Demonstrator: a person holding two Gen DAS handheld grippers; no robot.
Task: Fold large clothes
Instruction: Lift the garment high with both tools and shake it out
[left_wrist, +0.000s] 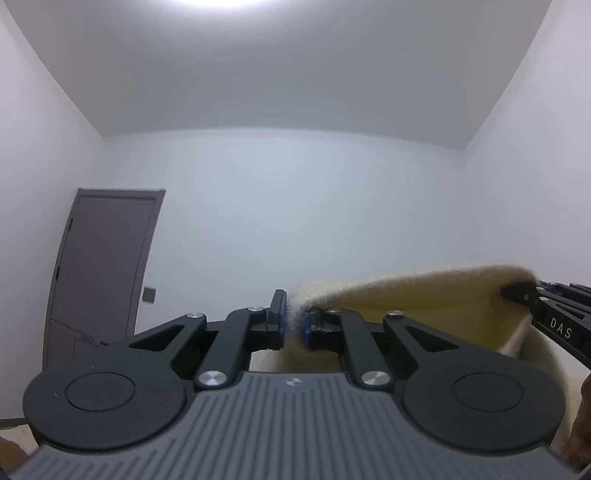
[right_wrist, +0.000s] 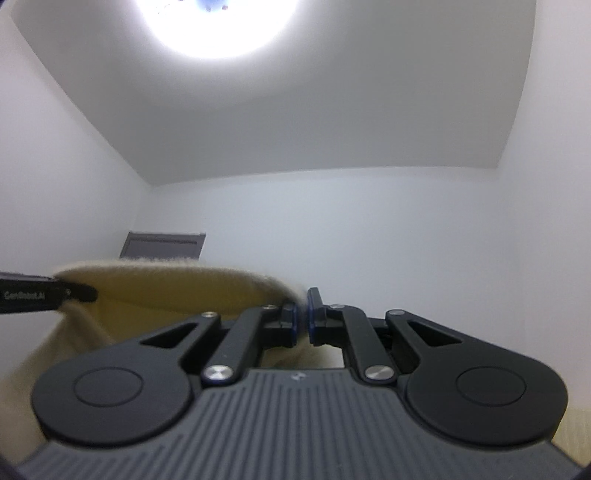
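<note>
Garment (left_wrist: 424, 299), a fuzzy cream piece, hangs in the air between the two claws, its top edge stretched left to right as the long axis. Left claw (left_wrist: 293, 325) is clenched on the left end of that edge; right claw (right_wrist: 302, 321) is pinched tight on the right end. Both sit equally near the cloth, tilted up toward the far wall (left_wrist: 295, 203) and door (left_wrist: 107, 266). Whatever hangs below is hidden, so the drape is probably straight down.

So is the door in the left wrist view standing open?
No, the grey door sits shut, flush within its frame in the white wall.
</note>
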